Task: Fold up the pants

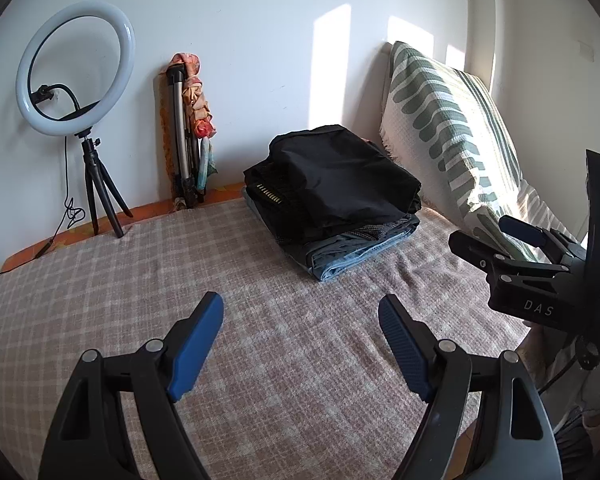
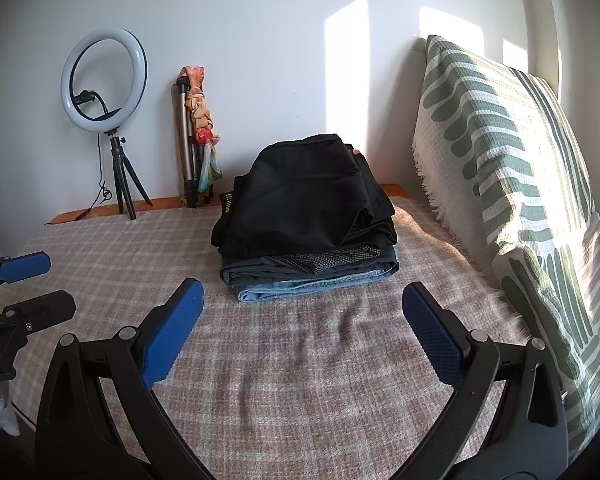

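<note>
Folded pants stack [image 2: 306,216] flat on bed [image 2: 300,360], long axis left-right.

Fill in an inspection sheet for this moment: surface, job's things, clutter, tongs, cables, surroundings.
Surface: bed under a beige checked blanket, slightly rippled near the stack.
Job's things: stack of folded pants, black pair on top, blue denim at the bottom; no unfolded pair seen.
Clutter: nothing seen on the blanket besides the stack.
Tongs: left tongs open and empty; right tongs open and empty, both over bare blanket short of the stack.
Cables: black cable hangs from the ring light to the bed's edge.
Surroundings: white wall with sun patches, folded tripod with cloth leaning on it, green-patterned pillow at right.
</note>
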`<act>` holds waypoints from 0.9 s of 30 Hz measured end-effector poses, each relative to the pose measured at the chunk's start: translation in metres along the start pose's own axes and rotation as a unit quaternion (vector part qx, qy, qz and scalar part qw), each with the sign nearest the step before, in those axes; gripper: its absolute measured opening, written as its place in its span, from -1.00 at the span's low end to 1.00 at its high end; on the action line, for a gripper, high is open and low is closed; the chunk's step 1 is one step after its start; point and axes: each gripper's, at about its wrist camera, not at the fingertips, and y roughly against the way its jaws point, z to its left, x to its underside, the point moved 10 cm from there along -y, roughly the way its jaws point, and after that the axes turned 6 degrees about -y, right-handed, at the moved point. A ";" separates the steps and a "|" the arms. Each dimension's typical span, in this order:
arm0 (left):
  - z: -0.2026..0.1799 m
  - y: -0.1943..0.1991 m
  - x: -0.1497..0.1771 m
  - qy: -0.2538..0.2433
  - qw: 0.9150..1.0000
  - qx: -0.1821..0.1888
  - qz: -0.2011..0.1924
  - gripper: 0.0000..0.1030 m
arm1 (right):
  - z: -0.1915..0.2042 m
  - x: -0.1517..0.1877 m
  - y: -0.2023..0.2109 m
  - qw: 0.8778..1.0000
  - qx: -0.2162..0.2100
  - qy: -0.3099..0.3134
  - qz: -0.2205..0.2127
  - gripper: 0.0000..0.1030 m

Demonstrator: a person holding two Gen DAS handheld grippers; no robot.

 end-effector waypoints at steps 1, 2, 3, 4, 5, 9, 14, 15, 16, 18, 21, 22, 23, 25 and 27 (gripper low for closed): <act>0.001 0.000 0.000 0.002 1.000 0.000 0.000 0.53 | 0.000 0.000 -0.001 1.000 0.000 0.002 -0.001 0.96; 0.002 0.000 0.001 0.002 1.000 0.000 -0.001 0.53 | 0.000 0.000 -0.001 1.000 0.002 0.004 0.000 0.96; 0.003 0.001 0.001 0.001 1.000 -0.001 -0.001 0.53 | 0.000 0.000 -0.001 1.000 0.002 0.005 0.000 0.96; 0.004 0.001 0.001 0.001 1.000 -0.003 -0.001 0.53 | 0.000 0.001 -0.002 1.000 0.002 0.006 0.000 0.96; 0.004 0.001 0.002 0.000 1.000 -0.003 -0.001 0.53 | -0.001 0.001 -0.003 1.000 0.003 0.006 0.001 0.96; 0.005 0.001 0.004 0.001 1.000 -0.001 0.001 0.53 | 0.001 0.002 -0.002 1.000 0.003 0.006 0.001 0.96; 0.003 0.004 0.003 -0.002 1.000 -0.001 -0.001 0.53 | 0.000 0.003 -0.005 1.000 0.001 0.004 0.001 0.96; 0.003 0.004 0.003 -0.002 1.000 -0.001 -0.002 0.53 | 0.000 0.003 -0.006 1.000 0.000 0.005 0.001 0.96; 0.003 0.005 0.003 -0.003 1.000 -0.001 -0.002 0.53 | 0.000 0.003 -0.006 1.000 0.000 0.005 0.002 0.96; 0.002 0.005 0.003 -0.003 1.000 -0.002 -0.002 0.53 | 0.001 0.004 -0.006 1.000 0.000 0.006 0.003 0.96; 0.002 0.006 0.004 -0.002 1.000 -0.001 0.000 0.53 | 0.001 0.004 -0.005 1.000 0.000 0.005 0.003 0.96; 0.002 0.006 0.004 -0.001 1.000 -0.002 0.001 0.53 | 0.001 0.004 -0.006 1.000 -0.001 0.004 0.003 0.96; 0.002 0.006 0.004 -0.001 1.000 -0.002 0.001 0.53 | 0.001 0.004 -0.006 1.000 -0.001 0.005 0.003 0.96; 0.002 0.006 0.004 -0.001 1.000 -0.002 0.000 0.53 | 0.001 0.003 -0.005 1.000 0.000 0.005 0.002 0.96; 0.002 0.007 0.003 -0.001 1.000 -0.001 -0.003 0.53 | 0.001 0.003 -0.006 1.000 -0.001 0.006 0.002 0.96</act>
